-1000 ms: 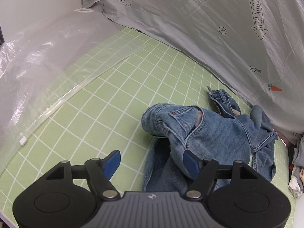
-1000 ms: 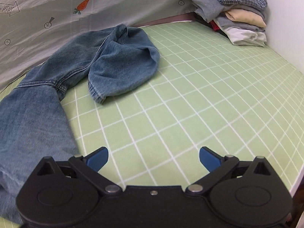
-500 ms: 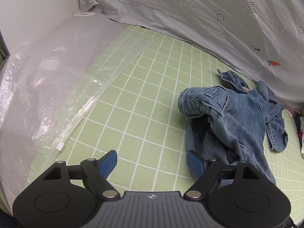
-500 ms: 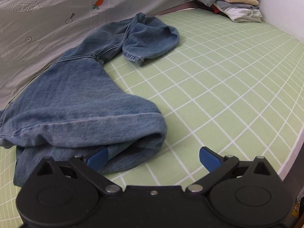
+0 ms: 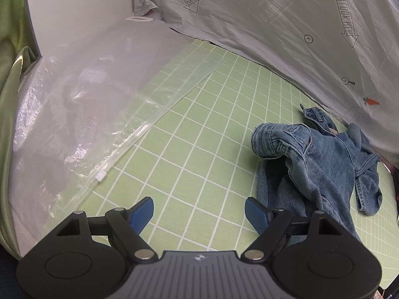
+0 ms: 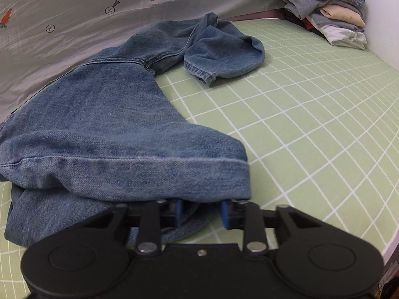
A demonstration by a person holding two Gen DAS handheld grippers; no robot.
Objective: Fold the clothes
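**On the green grid: jeans at your right claw**

Across the green checked table (image 5: 189, 134), your jeans (image 6: 119, 129) lie crumpled along the grey sheet (image 5: 286, 30) hung at the back. Your right claw (image 6: 202, 214) is closing with a cuffed leg hem bunched between its blue pads; whether they press the denim yet cannot be told. Your left claw (image 5: 199, 211) stands spread over bare grid, the jeans just beside its right finger. Printed on the sheet are carrots, crossed circles and arrows reading "LOOK HERE", mirrored in the left view. Only the left view shows the clear plastic bag (image 5: 74, 114) lying against the white wall. Only the right view shows the stack of folded clothes (image 6: 331, 15) in the far corner.
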